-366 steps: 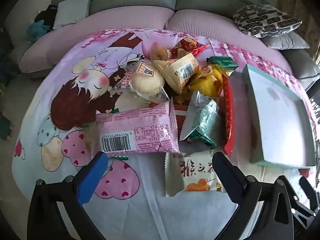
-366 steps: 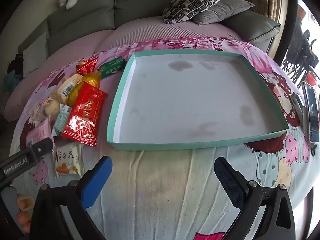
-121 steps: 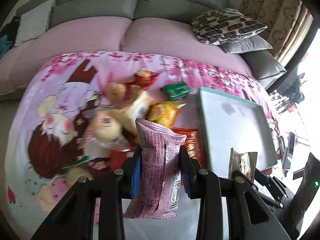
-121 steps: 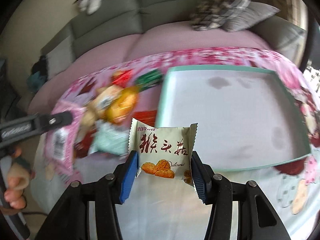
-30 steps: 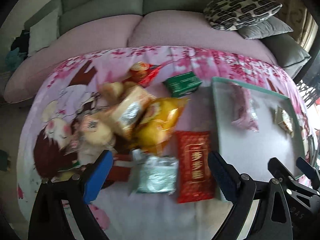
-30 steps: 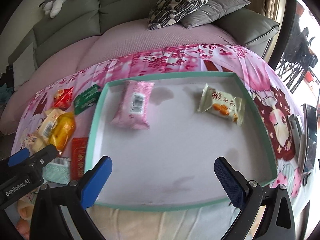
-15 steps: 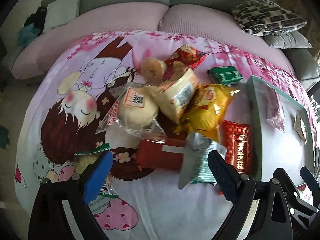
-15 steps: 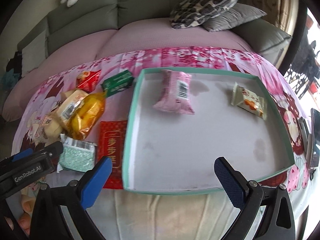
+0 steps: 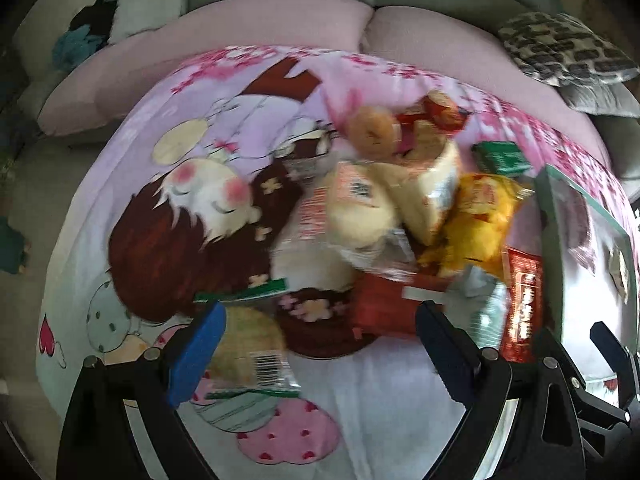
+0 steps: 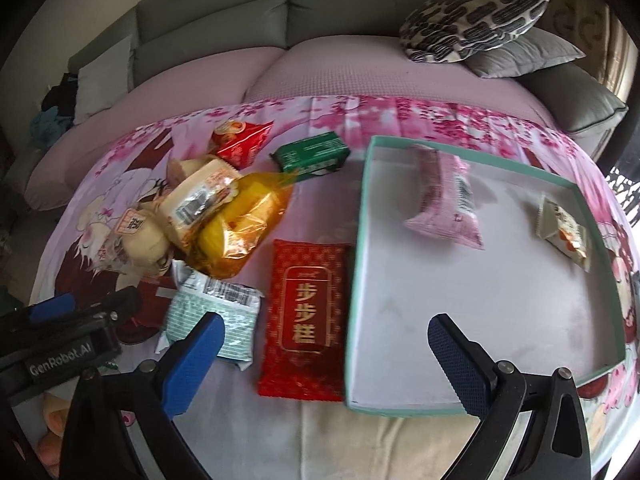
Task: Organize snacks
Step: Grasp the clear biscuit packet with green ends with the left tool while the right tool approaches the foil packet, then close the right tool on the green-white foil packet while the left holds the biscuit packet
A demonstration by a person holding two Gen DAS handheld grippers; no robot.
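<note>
A teal-rimmed tray [image 10: 356,264] lies on the right of the cartoon cloth and holds a pink packet [image 10: 444,200] and a white packet with orange print [image 10: 564,232]. Left of it lie a red flat packet [image 10: 306,312], a pale green packet [image 10: 212,320], a yellow bag [image 10: 244,216], a dark green packet [image 10: 312,152] and buns. My right gripper [image 10: 324,364] is open and empty above the red packet and the tray's near rim. My left gripper [image 9: 320,344] is open and empty over the pile [image 9: 400,216], near a clear-wrapped cake [image 9: 252,348].
A grey and pink sofa [image 10: 280,60] with patterned cushions [image 10: 472,20] runs along the back. The left gripper's body [image 10: 60,344] shows at the lower left of the right wrist view. The cloth's front edge is close below both grippers.
Both grippers have moved left, away from the tray and toward the snack pile. The left wrist view is blurred by motion. Both stay open and empty.
</note>
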